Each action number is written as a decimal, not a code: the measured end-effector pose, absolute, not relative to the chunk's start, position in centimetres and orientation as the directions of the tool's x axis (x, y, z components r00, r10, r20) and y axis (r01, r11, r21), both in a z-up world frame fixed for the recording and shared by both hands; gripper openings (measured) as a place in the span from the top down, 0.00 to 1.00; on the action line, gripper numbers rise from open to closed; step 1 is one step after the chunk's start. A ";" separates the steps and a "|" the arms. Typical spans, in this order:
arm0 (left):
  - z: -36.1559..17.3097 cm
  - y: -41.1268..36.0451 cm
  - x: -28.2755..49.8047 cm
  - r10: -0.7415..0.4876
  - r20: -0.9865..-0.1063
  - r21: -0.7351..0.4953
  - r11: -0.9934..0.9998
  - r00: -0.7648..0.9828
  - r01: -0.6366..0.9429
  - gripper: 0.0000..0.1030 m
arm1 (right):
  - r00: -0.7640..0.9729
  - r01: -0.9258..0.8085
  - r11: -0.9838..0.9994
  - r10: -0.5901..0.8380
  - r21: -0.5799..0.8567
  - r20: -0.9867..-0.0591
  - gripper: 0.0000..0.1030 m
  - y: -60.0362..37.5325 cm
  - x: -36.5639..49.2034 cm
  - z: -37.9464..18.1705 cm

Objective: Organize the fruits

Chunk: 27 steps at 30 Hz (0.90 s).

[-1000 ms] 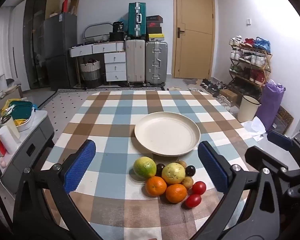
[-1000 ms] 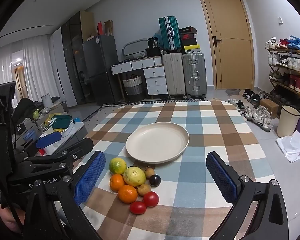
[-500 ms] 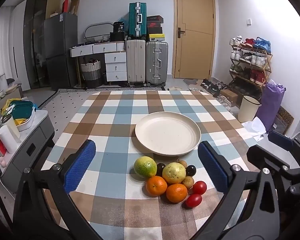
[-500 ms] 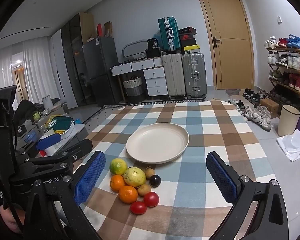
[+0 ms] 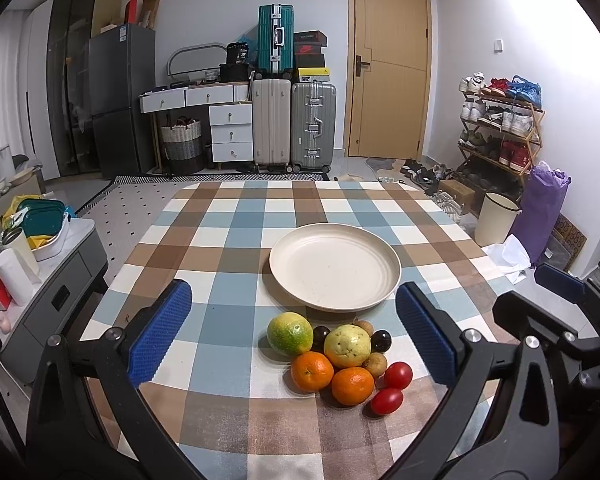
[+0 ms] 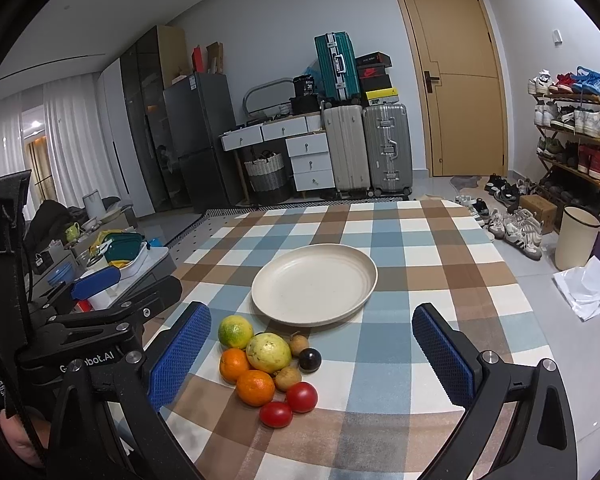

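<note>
Both tongs [image 5: 292, 336] [image 6: 312, 356] spread, empty | fruit pile [image 5: 336, 356] untouched, plate [image 5: 334, 268] bare | I take an edge tomato [image 6: 276, 414] first, squeezing gently.

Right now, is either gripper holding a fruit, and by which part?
Nothing is held. The left gripper and right gripper are both open, with the fruits on the table.

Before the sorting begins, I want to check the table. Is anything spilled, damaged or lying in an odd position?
Nothing stands out. The plate sits flat and bare on the checked tablecloth. The fruits lie in a tight cluster just in front of it, whole and unspilled. Both grippers, left and right, are open and hold nothing.
</note>
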<state>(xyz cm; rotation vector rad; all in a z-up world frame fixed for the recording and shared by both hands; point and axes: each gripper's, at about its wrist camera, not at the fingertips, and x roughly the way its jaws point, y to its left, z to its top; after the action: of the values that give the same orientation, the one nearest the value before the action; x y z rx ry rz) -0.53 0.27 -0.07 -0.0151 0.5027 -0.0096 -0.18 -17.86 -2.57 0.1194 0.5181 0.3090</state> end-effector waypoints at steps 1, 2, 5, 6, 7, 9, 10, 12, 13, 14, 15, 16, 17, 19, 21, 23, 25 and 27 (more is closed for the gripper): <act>-0.1 0.3 -0.5 -0.014 -0.482 -0.017 1.000 0.876 0.006 0.01 | 0.824 -0.261 0.947 0.321 0.190 -0.468 0.00 -17.9 -0.2 -2.6; -0.1 0.3 -0.6 -0.014 -0.483 -0.018 1.000 0.876 0.006 0.01 | 0.823 -0.262 0.946 0.321 0.190 -0.468 0.00 -17.9 -0.2 -2.6; -0.1 0.4 -0.6 -0.012 -0.482 -0.020 1.000 0.876 0.003 0.01 | 0.823 -0.263 0.946 0.322 0.189 -0.469 0.00 -17.9 -0.2 -2.6; -0.1 0.3 -0.5 -0.010 -0.482 -0.021 1.000 0.876 0.000 0.01 | 0.823 -0.262 0.946 0.322 0.189 -0.469 0.00 -17.9 -0.2 -2.6; -0.1 0.4 -0.6 -0.010 -0.482 -0.028 1.000 0.876 -0.004 0.01 | 0.823 -0.263 0.946 0.322 0.189 -0.469 0.00 -17.9 -0.2 -2.6; -0.3 0.4 -0.6 -0.010 -0.482 -0.030 1.000 0.876 -0.006 0.01 | 0.823 -0.262 0.947 0.321 0.188 -0.469 0.00 -17.9 -0.2 -2.6; -0.4 0.4 -0.6 -0.007 -0.480 -0.029 1.000 0.877 -0.008 0.01 | 0.822 -0.262 0.947 0.321 0.188 -0.470 0.00 -17.9 -0.2 -2.6; -0.5 0.4 -0.6 -0.008 -0.481 -0.031 0.999 0.877 -0.008 0.01 | 0.822 -0.261 0.946 0.321 0.190 -0.470 0.00 -17.9 -0.2 -2.6; -0.5 0.4 -0.6 -0.009 -0.481 -0.031 0.999 0.877 -0.007 0.01 | 0.822 -0.262 0.946 0.322 0.190 -0.469 0.00 -17.9 -0.3 -2.6; -0.4 0.3 -0.6 -0.010 -0.482 -0.032 0.999 0.876 -0.006 0.01 | 0.822 -0.262 0.946 0.322 0.190 -0.469 0.00 -17.9 -0.2 -2.7; -0.5 0.3 -0.6 -0.010 -0.482 -0.032 0.999 0.876 -0.006 0.01 | 0.823 -0.261 0.947 0.321 0.190 -0.469 0.00 -17.9 -0.2 -2.7; -0.5 0.2 -0.5 -0.010 -0.483 -0.031 1.000 0.875 -0.006 0.01 | 0.822 -0.262 0.946 0.323 0.191 -0.469 0.00 -17.9 -0.2 -2.7; -0.5 0.3 -0.5 -0.013 -0.485 -0.033 0.999 0.875 -0.004 0.01 | 0.821 -0.266 0.945 0.326 0.193 -0.468 0.00 -17.9 -0.2 -2.7; -0.6 0.4 -0.5 -0.019 -0.488 -0.036 0.999 0.872 0.002 0.01 | 0.820 -0.270 0.944 0.330 0.193 -0.467 0.00 -17.7 -0.2 -2.8; -0.7 0.4 -0.4 -0.018 -0.491 -0.036 0.999 0.871 0.001 0.01 | 0.819 -0.270 0.944 0.330 0.192 -0.469 0.00 -17.6 -0.3 -2.8; -0.7 0.5 -0.4 -0.018 -0.490 -0.037 0.999 0.872 0.000 0.01 | 0.819 -0.271 0.943 0.331 0.192 -0.469 0.00 -17.6 -0.3 -2.9; -0.7 0.4 -0.3 -0.019 -0.490 -0.038 0.999 0.872 0.001 0.01 | 0.819 -0.270 0.943 0.330 0.193 -0.469 0.00 -17.5 -0.3 -2.9; -0.8 0.5 -0.3 -0.017 -0.491 -0.037 0.999 0.871 -0.002 0.01 | 0.819 -0.270 0.943 0.330 0.193 -0.469 0.00 -17.5 -0.3 -2.9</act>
<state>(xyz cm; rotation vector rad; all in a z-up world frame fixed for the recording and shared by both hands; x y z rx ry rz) -0.32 0.45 -0.77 -0.0365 0.5132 -0.0079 -0.30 -17.54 -2.90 0.1195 0.5209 0.3202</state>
